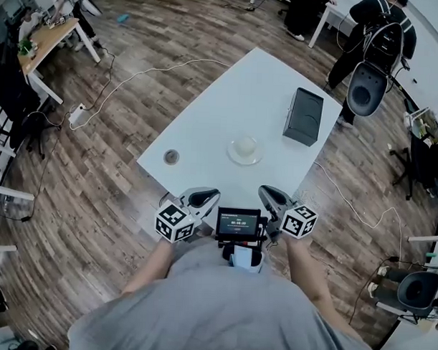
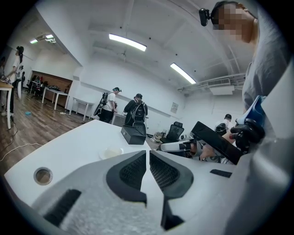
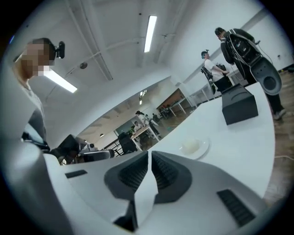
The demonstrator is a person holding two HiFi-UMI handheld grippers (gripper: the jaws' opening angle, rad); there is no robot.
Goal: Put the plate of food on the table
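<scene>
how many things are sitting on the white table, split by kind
plate of food: 1
black box: 1
small round grey thing: 1
total: 3

L gripper [image 1: 201,200] & R gripper [image 1: 270,198] side by side, both jaws together.
</scene>
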